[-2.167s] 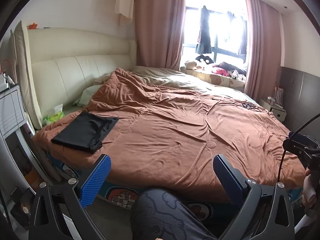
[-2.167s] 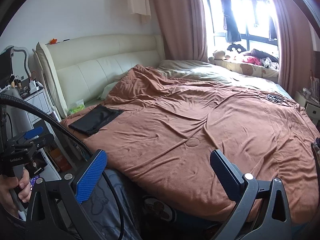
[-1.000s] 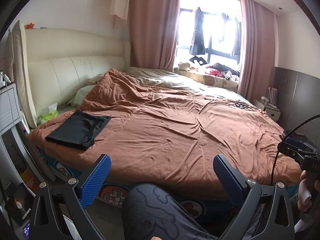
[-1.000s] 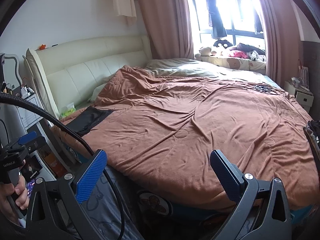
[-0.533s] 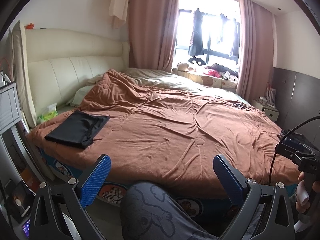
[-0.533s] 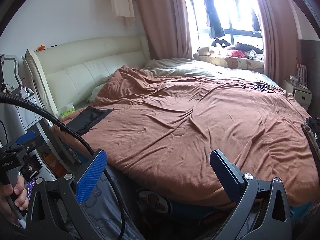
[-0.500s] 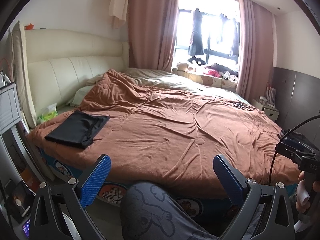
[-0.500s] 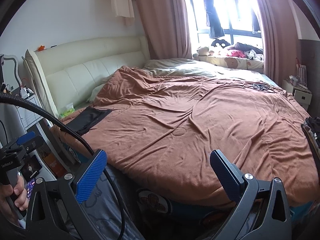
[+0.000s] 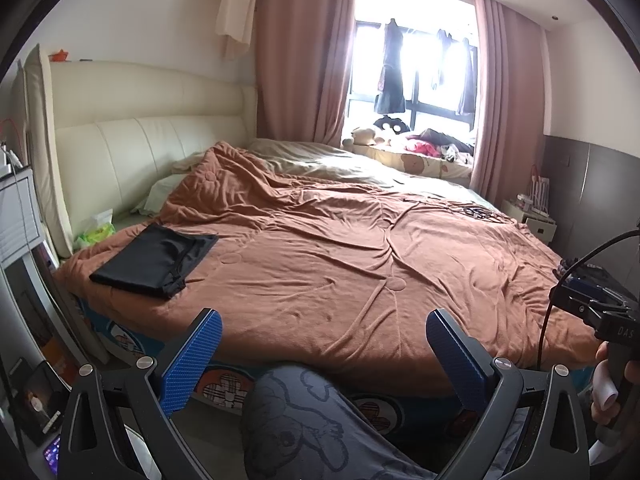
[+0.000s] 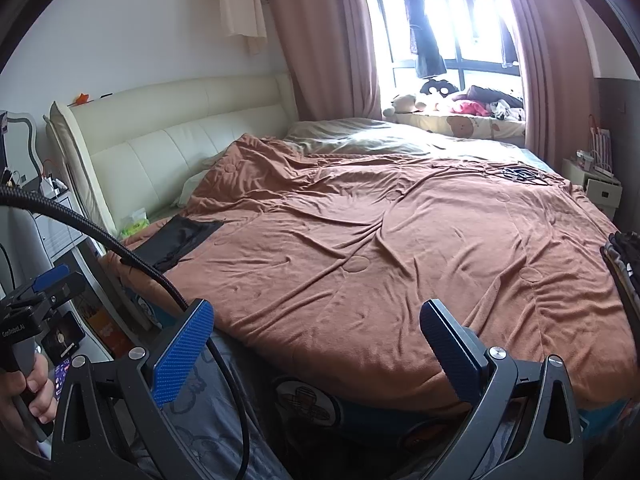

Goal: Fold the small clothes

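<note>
A folded black garment lies flat on the brown blanket at the bed's near left corner; it also shows in the right wrist view. My left gripper is open and empty, held off the near edge of the bed. My right gripper is open and empty, also off the near edge. Dark clothes lie at the bed's right edge in the right wrist view.
A cream headboard stands at the left, with a nightstand beside it. My knee is between the grippers and the bed. A window seat with toys and clothes is at the back. A green tissue pack lies near the pillow.
Both grippers have drawn back and risen a little from the bed, so the bed looks smaller. The black garment has not moved. Both stay open.
</note>
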